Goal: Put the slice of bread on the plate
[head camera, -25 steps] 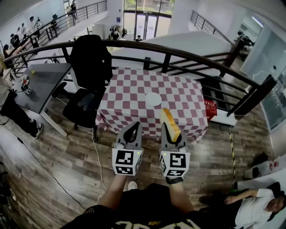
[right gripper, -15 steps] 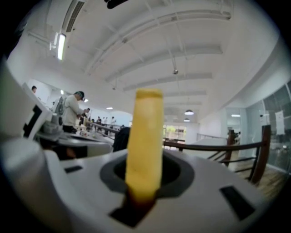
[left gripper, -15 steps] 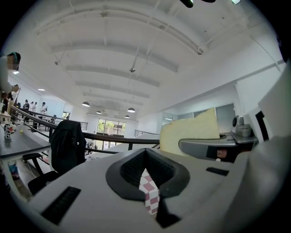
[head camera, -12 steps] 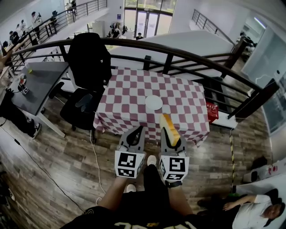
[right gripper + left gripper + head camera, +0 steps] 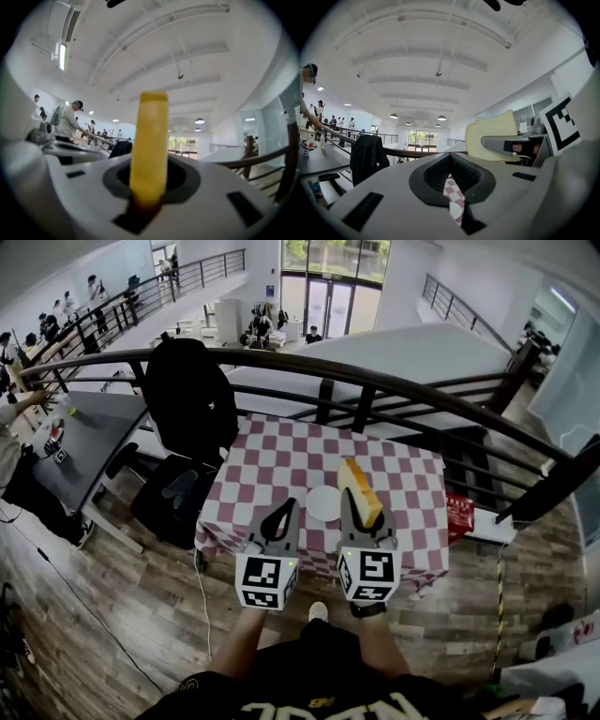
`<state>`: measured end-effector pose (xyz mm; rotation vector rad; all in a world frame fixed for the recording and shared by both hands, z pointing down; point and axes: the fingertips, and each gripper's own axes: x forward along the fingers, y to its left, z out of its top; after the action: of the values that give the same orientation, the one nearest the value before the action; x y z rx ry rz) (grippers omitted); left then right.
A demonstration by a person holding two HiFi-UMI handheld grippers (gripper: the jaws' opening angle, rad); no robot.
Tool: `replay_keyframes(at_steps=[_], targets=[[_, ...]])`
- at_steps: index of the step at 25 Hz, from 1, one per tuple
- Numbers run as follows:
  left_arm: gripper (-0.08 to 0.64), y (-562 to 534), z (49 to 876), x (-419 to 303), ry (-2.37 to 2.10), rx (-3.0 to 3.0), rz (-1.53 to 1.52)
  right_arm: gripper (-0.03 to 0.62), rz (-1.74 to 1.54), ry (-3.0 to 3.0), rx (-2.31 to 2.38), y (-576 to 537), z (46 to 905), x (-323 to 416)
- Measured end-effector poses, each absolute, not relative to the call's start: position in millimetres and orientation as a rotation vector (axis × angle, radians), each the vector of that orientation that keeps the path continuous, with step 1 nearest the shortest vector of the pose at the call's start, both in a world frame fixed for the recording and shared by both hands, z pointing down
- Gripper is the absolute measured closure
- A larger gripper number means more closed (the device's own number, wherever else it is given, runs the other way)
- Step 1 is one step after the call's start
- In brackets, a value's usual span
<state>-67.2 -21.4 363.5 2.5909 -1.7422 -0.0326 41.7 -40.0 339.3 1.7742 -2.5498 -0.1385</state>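
Note:
A yellow-crusted slice of bread (image 5: 359,491) stands on edge in my right gripper (image 5: 365,518), which is shut on its lower end. The right gripper view shows the slice (image 5: 149,145) edge-on, rising from between the jaws (image 5: 146,202). A small white plate (image 5: 322,503) lies on the red-and-white checkered table (image 5: 281,460), between the two grippers' tips as the head view shows it. My left gripper (image 5: 285,507) is shut with nothing in it and hangs over the table's near edge. The left gripper view has the bread (image 5: 491,136) off to the right.
A black office chair with a dark jacket (image 5: 190,399) stands at the table's left. A dark railing (image 5: 375,374) runs behind the table. At the far left stands a grey desk (image 5: 80,432), and a red object (image 5: 459,513) sits by the table's right side. The floor is wood.
Both grippers have moved forward toward the table, from over the floor to its near edge. The plate now sits between their tips. The bread stays gripped.

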Motion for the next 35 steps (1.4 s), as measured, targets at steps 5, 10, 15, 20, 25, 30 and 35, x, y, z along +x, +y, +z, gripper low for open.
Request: replay_keyframes(at_steps=[5, 10, 15, 20, 25, 30, 35], targets=[[0.541, -89.5, 363.2, -53.1, -1.8, 2.546, -0.041, 0.494, -0.147, -2.592, 1.713, -113.5, 335.1, 54.7], [0.541, -140.5, 376.4, -34.6, -1.836, 2.503, -0.04, 0.494, -0.111, -2.626, 1.652, -170.0, 349.3, 68.0], [0.541, -176.4, 402.4, -26.7, -1.857, 2.454, 0.017, 0.494, -0.011, -2.649, 1.597, -207.7, 378.0, 73.8], [0.541, -201.6, 418.0, -27.8, -1.839, 2.408, 0.089, 0.494, 0.098, -2.668, 1.53, -228.5, 399.1, 67.3], [0.541, -231.8, 430.1, -31.5, -1.799, 2.395, 0.101, 0.494, 0.153, -2.651, 1.485, -245.6, 418.0, 62.9], [0.541, -248.3, 457.0, -31.6, -1.72, 2.359, 0.148, 0.494, 0.304, -2.545, 1.466, -256.8, 463.7, 67.7], [0.541, -261.2, 494.3, -27.6, -1.614, 2.323, 0.179, 0.494, 0.431, -2.442, 1.463, -265.1, 510.0, 72.6]])
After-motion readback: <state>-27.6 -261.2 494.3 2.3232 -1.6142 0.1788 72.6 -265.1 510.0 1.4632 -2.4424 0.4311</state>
